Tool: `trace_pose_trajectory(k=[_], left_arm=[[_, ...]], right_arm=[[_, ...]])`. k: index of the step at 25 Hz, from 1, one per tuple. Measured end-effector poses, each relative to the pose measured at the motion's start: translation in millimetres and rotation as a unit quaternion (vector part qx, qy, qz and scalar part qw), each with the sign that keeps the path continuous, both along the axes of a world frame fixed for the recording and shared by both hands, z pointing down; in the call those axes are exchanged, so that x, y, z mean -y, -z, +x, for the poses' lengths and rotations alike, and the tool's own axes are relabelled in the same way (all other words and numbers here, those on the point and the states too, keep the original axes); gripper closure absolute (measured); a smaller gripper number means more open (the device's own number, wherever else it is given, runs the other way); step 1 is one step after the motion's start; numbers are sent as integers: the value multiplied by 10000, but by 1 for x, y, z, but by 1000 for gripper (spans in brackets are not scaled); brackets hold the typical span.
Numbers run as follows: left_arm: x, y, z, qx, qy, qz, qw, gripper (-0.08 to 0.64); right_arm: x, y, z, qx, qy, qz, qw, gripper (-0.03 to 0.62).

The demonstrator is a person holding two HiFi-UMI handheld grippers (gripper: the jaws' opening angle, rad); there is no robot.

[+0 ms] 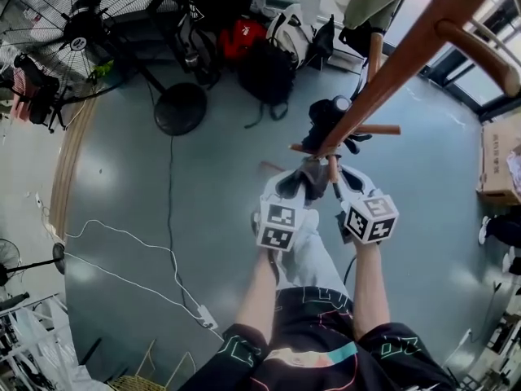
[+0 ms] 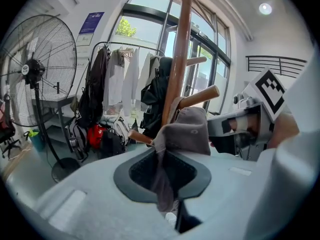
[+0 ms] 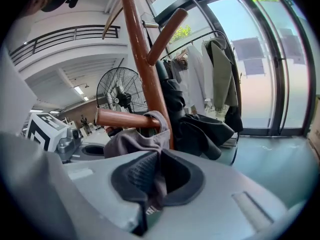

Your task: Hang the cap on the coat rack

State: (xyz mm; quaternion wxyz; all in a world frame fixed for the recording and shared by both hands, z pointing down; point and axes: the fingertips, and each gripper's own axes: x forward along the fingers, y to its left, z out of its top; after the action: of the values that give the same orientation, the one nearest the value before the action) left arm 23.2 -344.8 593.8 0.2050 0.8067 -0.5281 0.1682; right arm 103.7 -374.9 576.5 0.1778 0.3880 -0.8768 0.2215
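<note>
- In the head view the grey cap [image 1: 313,174] sits just right of centre, stretched between the two grippers. Its long axis runs left to right across the frame, against the brown coat rack [image 1: 407,51] that slants down from the upper right.
- The left gripper [image 1: 286,187] has its jaws closed on a fold of the cap's fabric. In the left gripper view the cloth hangs down through the pinch [image 2: 165,184] and the cap's rounded crown [image 2: 186,129] rises above it at mid-frame.
- The right gripper [image 1: 348,184] likewise clamps the cap's other edge. Its own view shows the cloth bunched between the pads [image 3: 155,184].
- I cannot tell which way the brim points in any view.
- Only the right gripper view shows the cap [image 3: 135,139] lying right under a level peg [image 3: 125,119], with one edge curling up against the peg where it meets the pole [image 3: 145,74].
- Only the left gripper view shows an upward-slanted peg [image 2: 200,96] just above the crown.
- Only the head view shows both marker cubes side by side below the cap.
- A floor fan [image 1: 77,35] stands at the upper left of the head view.
</note>
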Motion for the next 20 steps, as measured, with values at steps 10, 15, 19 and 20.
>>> trace_pose_trajectory(k=[10,15,19,20], left_arm=[[-10,-16,-4,97,-48,-273,9996,487],[-20,-22,-9,150,-121,-404,9990,455],[-25,-10,-9,146,-216,-294,9992,446],[-25,-5,-8,129,-244,-241,9993,446]], right_arm=[[0,-17,-2,12,-135,-175,9998,568],[-5,-18,13,-150,-553,-157,9982,503],[-11,-13,22,-175,-643,-168,9976,486],[-12,-10,24,-170,-669,-163,9975,486]])
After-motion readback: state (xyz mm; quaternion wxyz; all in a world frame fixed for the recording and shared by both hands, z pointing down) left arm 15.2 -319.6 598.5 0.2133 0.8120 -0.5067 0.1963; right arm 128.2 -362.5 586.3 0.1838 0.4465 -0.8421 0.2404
